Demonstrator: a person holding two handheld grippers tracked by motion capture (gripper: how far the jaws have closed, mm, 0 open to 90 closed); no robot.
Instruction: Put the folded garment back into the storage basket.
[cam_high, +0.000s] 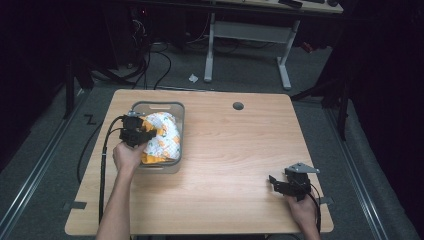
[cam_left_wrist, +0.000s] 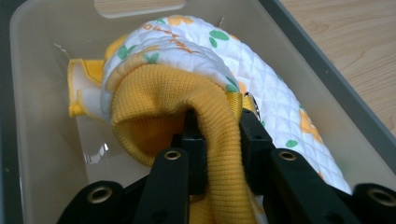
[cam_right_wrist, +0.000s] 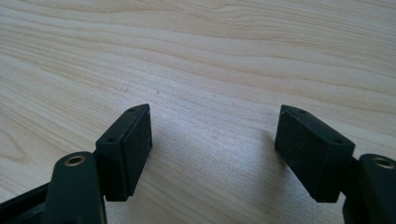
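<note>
A person sits at a light wooden table (cam_high: 235, 150) holding a hand-held gripper in each hand. The left hand-held gripper (cam_left_wrist: 217, 135) is clamped on the yellow ribbed cuff (cam_left_wrist: 187, 102) of a small quilted garment (cam_high: 162, 135), white with orange and green shapes. The garment lies bunched inside a translucent grey plastic bin (cam_high: 177, 112) near the table's left back corner, and the bin's pale walls rise close around the cloth in the left gripper view. The right hand-held gripper (cam_high: 282, 186) rests near the front right edge of the table, well apart from the bin, with its jaws spread wide over bare wood and holding nothing. The step in hand appears to be handling the garment at the bin, either drawing it out or settling it in; which one cannot be told. To do it well, the pinch on the cuff should stay firm, since ribbed knit can stretch and slip. Moving slowly and straight would likely keep the cloth from snagging the rim or dragging the light bin across the table.
</note>
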